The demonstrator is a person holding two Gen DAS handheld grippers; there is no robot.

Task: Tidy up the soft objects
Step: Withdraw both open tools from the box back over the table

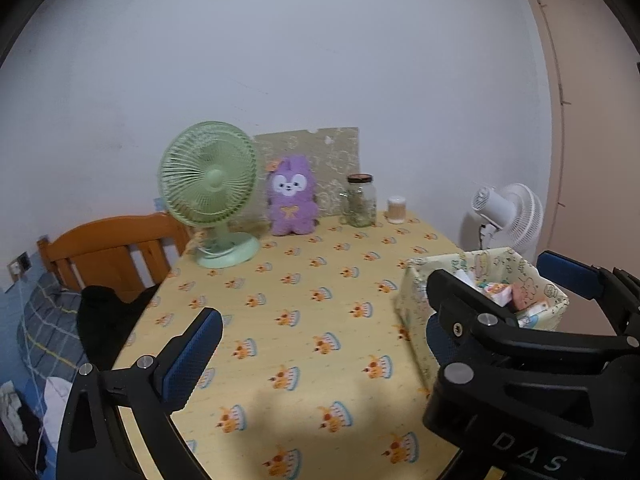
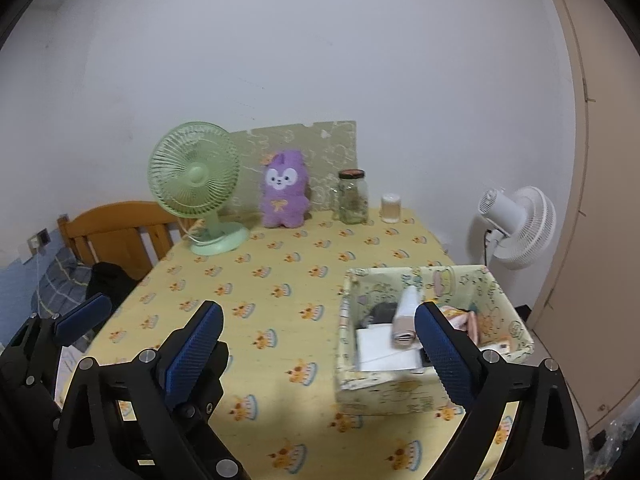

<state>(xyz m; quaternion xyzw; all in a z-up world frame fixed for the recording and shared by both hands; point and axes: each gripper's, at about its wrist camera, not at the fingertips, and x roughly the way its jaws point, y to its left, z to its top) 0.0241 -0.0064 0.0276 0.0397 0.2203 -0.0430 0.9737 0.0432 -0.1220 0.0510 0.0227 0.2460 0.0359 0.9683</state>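
Note:
A purple plush toy (image 1: 291, 198) stands upright at the far edge of the yellow tablecloth, between a green fan and a glass jar; it also shows in the right wrist view (image 2: 283, 190). A patterned fabric box (image 2: 432, 328) with several small items inside sits at the table's right; it also shows in the left wrist view (image 1: 484, 300). My left gripper (image 1: 320, 344) is open and empty above the near table. My right gripper (image 2: 320, 344) is open and empty, its right finger by the box. Both are far from the plush.
A green desk fan (image 1: 210, 192) stands left of the plush. A glass jar (image 1: 361, 201) and a small cup (image 1: 396, 210) stand to its right. A patterned board (image 1: 320, 152) leans on the wall. A wooden chair (image 1: 116, 252) is at the left, a white fan (image 1: 508, 216) at the right.

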